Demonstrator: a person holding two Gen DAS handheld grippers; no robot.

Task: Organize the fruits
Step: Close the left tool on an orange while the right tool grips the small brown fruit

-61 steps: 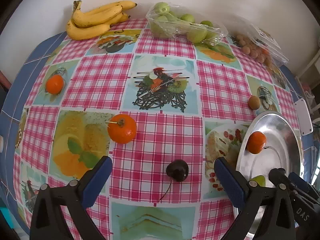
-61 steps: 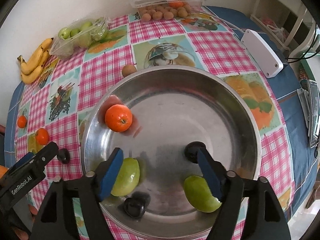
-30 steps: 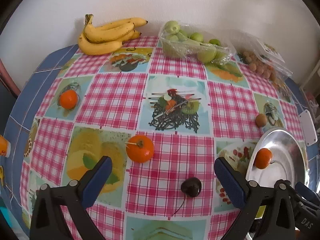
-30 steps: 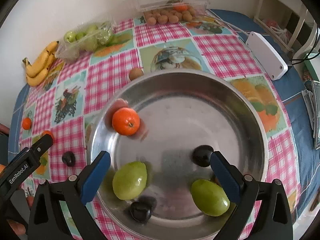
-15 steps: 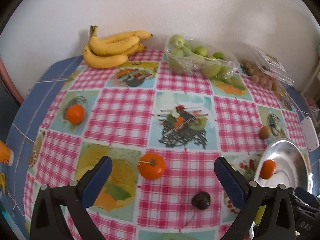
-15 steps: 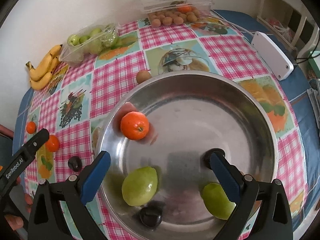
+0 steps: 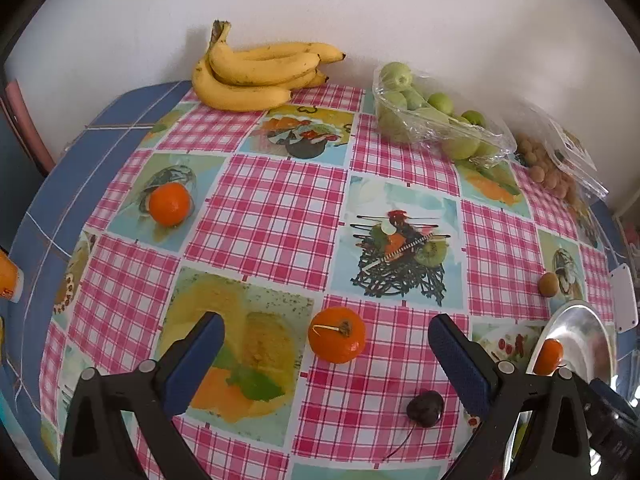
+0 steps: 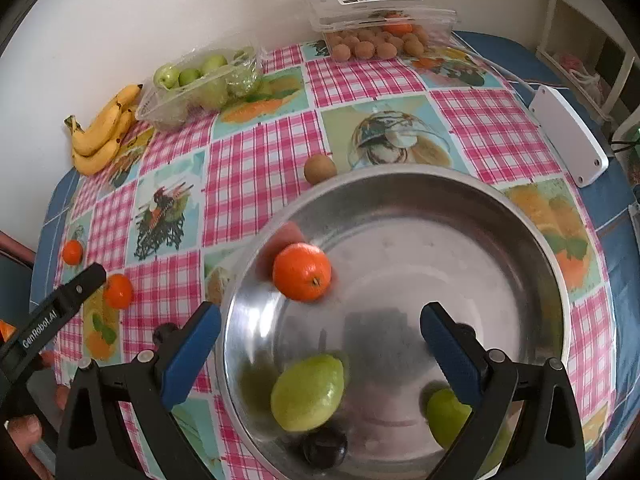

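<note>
Shiny metal bowl (glossy checked tablecloth).

The left gripper is held above the table with its blue-padded jaws spread wide and nothing gripped between them. The right gripper is likewise held with its jaws parted wide and empty. The left gripper's arm is seen at the right view's left edge.

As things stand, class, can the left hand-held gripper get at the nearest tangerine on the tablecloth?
Probably yes. The left hand-held gripper is open and the tangerine lies between its fingers with nothing in between; the cherry sits off to the side.
</note>
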